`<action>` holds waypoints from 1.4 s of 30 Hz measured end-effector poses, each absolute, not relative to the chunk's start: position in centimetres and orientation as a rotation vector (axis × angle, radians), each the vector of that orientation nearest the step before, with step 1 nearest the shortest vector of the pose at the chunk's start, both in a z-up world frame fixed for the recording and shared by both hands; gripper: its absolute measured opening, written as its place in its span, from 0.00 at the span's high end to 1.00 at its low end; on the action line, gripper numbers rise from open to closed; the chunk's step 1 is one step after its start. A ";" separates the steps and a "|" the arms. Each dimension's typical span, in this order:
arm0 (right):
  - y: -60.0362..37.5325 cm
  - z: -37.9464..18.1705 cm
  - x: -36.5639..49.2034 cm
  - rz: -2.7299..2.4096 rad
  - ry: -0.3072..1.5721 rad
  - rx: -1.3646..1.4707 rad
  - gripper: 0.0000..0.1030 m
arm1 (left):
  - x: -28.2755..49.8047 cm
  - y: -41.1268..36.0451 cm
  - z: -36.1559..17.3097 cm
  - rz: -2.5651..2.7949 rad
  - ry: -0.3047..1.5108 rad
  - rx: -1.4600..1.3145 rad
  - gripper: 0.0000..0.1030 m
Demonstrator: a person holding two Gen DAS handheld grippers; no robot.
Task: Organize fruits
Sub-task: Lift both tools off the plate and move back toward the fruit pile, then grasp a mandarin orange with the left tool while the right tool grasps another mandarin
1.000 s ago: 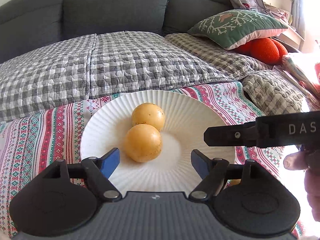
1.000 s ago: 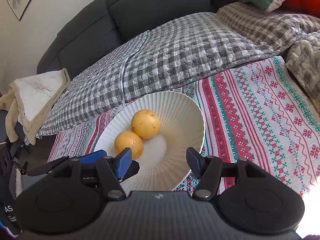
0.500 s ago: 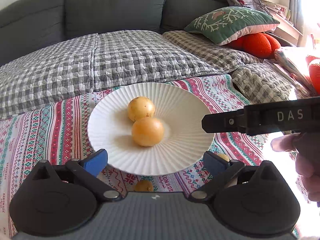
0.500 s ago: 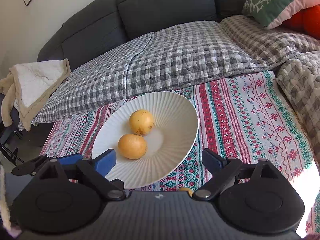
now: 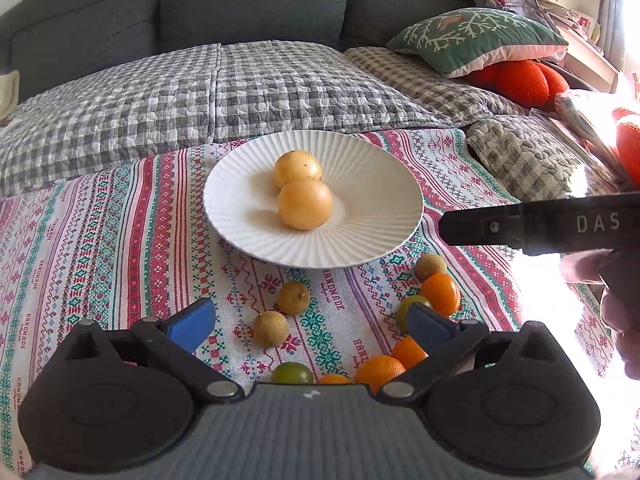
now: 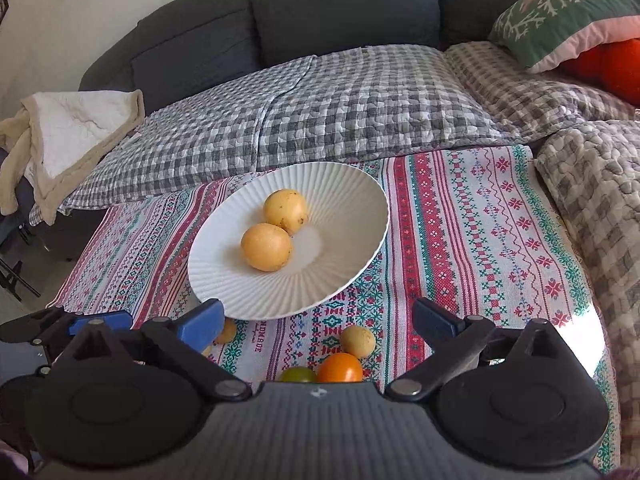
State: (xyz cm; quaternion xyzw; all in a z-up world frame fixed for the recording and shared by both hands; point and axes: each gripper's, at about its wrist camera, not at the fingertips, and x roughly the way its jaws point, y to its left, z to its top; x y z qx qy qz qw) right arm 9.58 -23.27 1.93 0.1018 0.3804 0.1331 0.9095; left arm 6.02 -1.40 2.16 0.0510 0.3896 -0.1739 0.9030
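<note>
A white ribbed plate (image 5: 360, 240) (image 6: 352, 216) on the patterned cloth holds two yellow round fruits (image 5: 305, 205) (image 6: 266, 247), touching each other. Small fruits lie loose on the cloth nearer me: two brownish ones (image 5: 293, 298), an orange one (image 5: 440, 294) (image 6: 340, 368), green ones (image 5: 292, 373) (image 6: 297, 374) and more orange ones (image 5: 380, 368). My left gripper (image 5: 310, 326) is open and empty above the loose fruits. My right gripper (image 6: 318, 320) is open and empty, short of the plate; its body shows at the right in the left wrist view (image 5: 540, 228).
The striped cloth (image 5: 100, 240) covers a low surface in front of a grey sofa (image 5: 248, 4) with a checked quilt (image 6: 340, 108). A green cushion (image 5: 476, 40) and orange plush (image 5: 520, 82) lie at the right. A cream blanket (image 6: 68, 136) hangs at the left.
Both grippers have pulled back and up from the plate and opened wider. The loose small fruits near the cloth's front have come into view.
</note>
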 end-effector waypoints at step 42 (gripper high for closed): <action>-22.1 -5.4 2.5 0.303 0.843 -0.144 0.00 | -0.7 1.3 -3.7 -0.462 0.767 0.175 0.17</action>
